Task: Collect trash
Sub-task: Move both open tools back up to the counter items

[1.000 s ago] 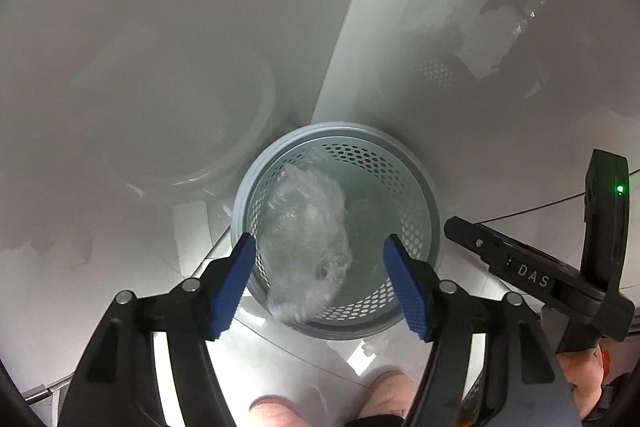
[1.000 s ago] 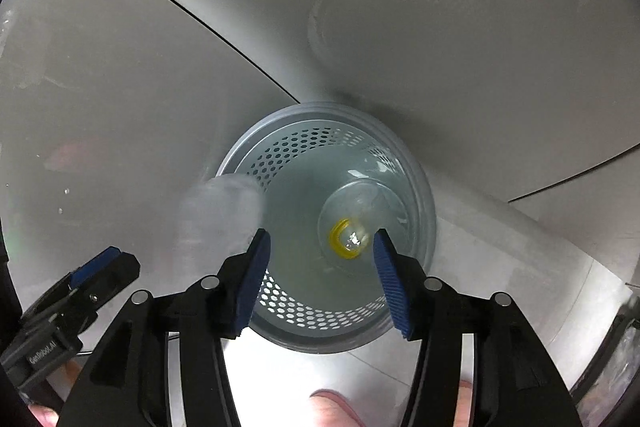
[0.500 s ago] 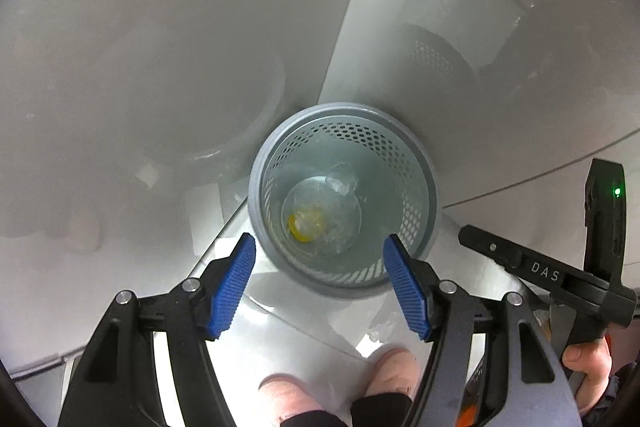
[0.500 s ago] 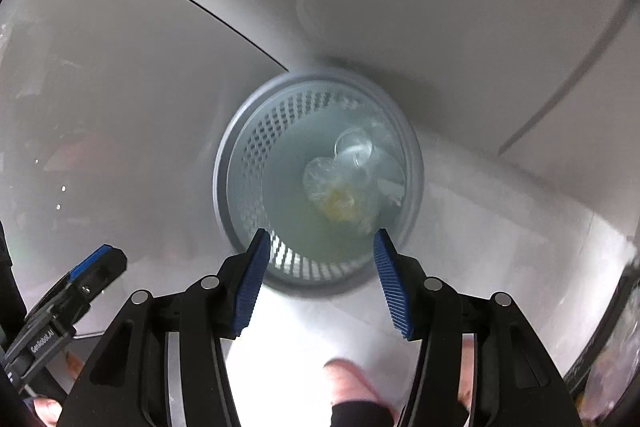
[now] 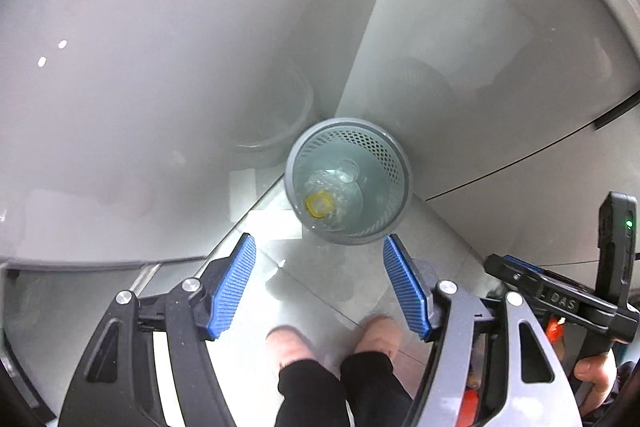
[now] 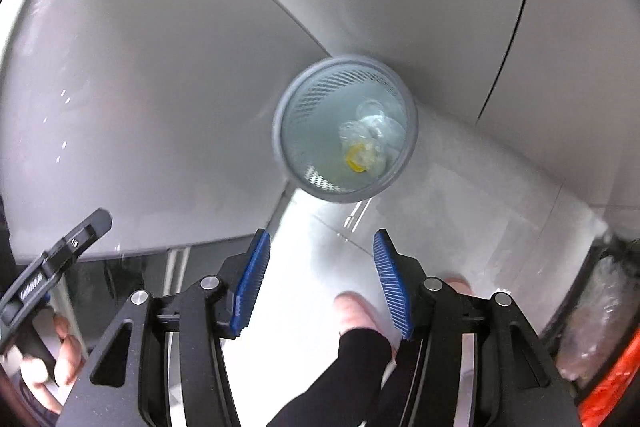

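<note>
Both tools, left (image 5: 320, 281) and right (image 6: 318, 283), spread and empty, have lifted away from bin (image 5: 394, 147). Crumpled plastic (image 5: 328, 195), probably a bottle, now inside; drop done.

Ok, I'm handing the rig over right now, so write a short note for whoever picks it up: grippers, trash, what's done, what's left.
Left gripper: open, nothing between the pads, held above the floor in front of the bin.
Right gripper: open and empty too, beside the left one.
Grey mesh bin: stands on the floor in a corner of pale panels.
Trash: crumpled clear plastic with a yellow piece lies at the bin's bottom.
Done: that trash is in the bin.
Left: no loose trash shows on the floor here; look elsewhere.
</note>
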